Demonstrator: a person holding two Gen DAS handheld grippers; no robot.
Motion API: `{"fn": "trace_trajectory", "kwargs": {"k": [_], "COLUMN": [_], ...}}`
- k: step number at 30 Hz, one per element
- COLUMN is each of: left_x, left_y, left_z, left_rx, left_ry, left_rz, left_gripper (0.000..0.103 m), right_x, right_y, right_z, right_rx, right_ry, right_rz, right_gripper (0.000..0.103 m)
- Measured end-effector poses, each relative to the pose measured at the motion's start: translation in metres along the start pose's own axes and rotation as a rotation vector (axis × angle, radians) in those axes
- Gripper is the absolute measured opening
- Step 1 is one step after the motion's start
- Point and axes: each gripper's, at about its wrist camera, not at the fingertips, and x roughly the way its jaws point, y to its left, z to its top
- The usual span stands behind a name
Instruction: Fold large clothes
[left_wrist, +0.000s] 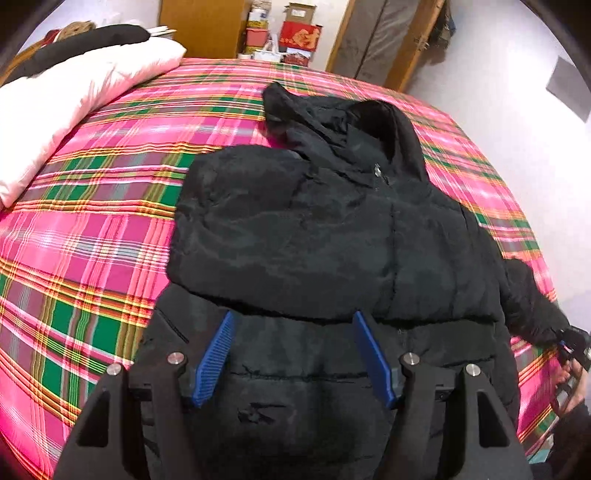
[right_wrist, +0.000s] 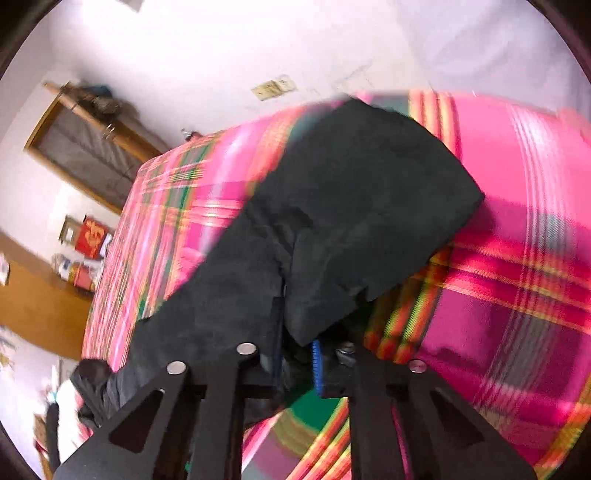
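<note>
Holding: your right gripper (right_wrist: 295, 354), fingers clenched on the black jacket's (left_wrist: 332, 229) outstretched sleeve (right_wrist: 332, 206), which is pointing toward the bed's (left_wrist: 92, 229) right edge. Left gripper (left_wrist: 293, 354) is hovering released over the hem, farther from that sleeve.

The right gripper (right_wrist: 299, 354) is clamped on a black sleeve (right_wrist: 354, 206) of the jacket, its cuff end draped away over the pink plaid bedspread (right_wrist: 517, 229). The picture is smeared with blur (only a sliver of one blue pad shows by the cloth). Off to the side stand a wooden door frame (right_wrist: 85, 147) and some red boxes (right_wrist: 90, 236)
</note>
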Motion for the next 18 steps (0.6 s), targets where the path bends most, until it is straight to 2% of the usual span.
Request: {"fn": "trace_trajectory", "kwargs": {"k": [5, 9, 12, 16, 18], "left_x": [-0.03, -0.049, -0.038, -0.017, -0.019], "left_y": [-0.001, -0.011, -0.012, 0.002, 0.008], "left_z": [0.012, 0.025, 0.029, 0.03, 0.03], "left_rx": [-0.017, -0.024, -0.021, -0.066, -0.075], "left_ry": [-0.036, -0.092, -0.094, -0.037, -0.038], "left_rz": [0.011, -0.024, -0.044, -0.036, -0.027], "left_gripper": [0.067, 0.068, 0.068, 0.067, 0.067], "right_x": [-0.063, -0.097, -0.099, -0.083, -0.068], "right_y": [0.084, 0.163, 0.207, 0.261, 0.279], "right_z": [-0.009, -0.041, -0.077, -0.144, -0.182], "right_rx": [-0.204, -0.391, -0.491, -0.607, -0.654], "right_ry": [-0.047, -0.048, -0.02, 0.083, 0.151], "right_rz": [0.082, 0.198, 0.282, 0.402, 0.454], "right_gripper": [0.009, 0.008, 0.008, 0.008, 0.008]}}
